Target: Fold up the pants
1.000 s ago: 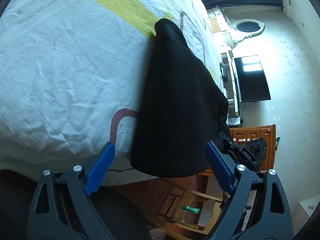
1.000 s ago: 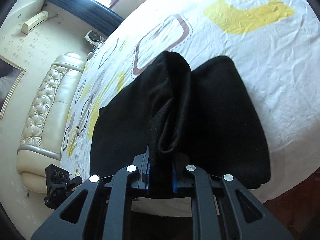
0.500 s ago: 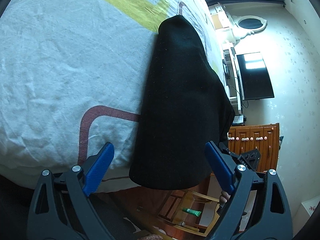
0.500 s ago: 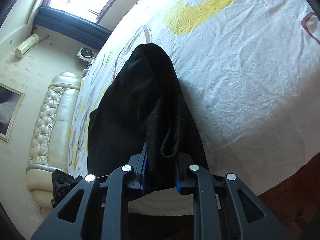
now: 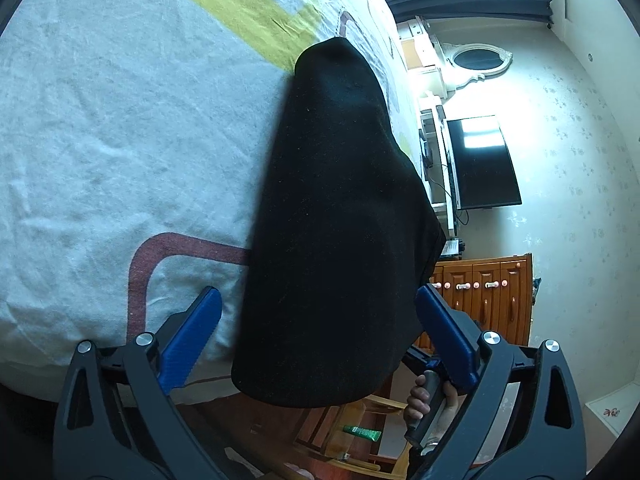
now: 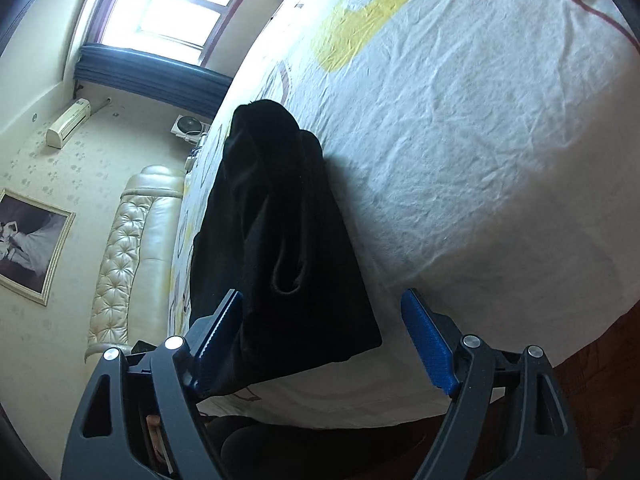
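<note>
The black pants lie folded in a thick stack on the white patterned bed sheet, near the bed's front edge. My left gripper is open, its blue fingers on either side of the stack's near end, not touching it. In the right wrist view the pants lie with a loose rolled fold on top. My right gripper is open, its left finger against the cloth's edge and the right one over bare sheet.
A wooden stool with a green tube stands on the floor below the bed edge. A wooden cabinet and a TV stand by the wall. A padded cream headboard is at the bed's far end.
My right gripper has opened and let go of the pants fold, which now lies on the stack. The left gripper stayed open and shifted slightly closer to the stack.
</note>
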The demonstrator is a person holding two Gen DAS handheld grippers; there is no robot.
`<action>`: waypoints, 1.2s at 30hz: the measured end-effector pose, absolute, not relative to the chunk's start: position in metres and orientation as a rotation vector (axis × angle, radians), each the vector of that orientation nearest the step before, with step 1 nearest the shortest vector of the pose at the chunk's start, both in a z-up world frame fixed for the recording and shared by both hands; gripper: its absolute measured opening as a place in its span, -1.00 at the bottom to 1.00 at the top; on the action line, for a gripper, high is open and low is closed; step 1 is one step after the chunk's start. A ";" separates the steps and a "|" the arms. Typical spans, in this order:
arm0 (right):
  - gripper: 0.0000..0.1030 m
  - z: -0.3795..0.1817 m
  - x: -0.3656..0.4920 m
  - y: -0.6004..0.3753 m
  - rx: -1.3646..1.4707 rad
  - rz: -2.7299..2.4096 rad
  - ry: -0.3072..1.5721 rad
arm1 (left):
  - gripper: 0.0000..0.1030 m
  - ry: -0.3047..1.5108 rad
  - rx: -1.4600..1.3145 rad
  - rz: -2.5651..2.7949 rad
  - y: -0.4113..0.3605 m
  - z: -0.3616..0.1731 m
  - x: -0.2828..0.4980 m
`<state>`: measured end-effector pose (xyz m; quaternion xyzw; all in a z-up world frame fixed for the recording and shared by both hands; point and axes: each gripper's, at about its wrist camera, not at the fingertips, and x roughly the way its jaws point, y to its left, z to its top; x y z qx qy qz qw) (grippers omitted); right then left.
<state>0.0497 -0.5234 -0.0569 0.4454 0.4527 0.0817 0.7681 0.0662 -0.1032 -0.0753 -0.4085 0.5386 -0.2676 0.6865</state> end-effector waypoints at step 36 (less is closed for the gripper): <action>-0.05 -0.063 0.079 -0.466 1.005 0.217 0.990 | -0.41 1.185 -0.712 -0.467 -0.072 -0.045 0.062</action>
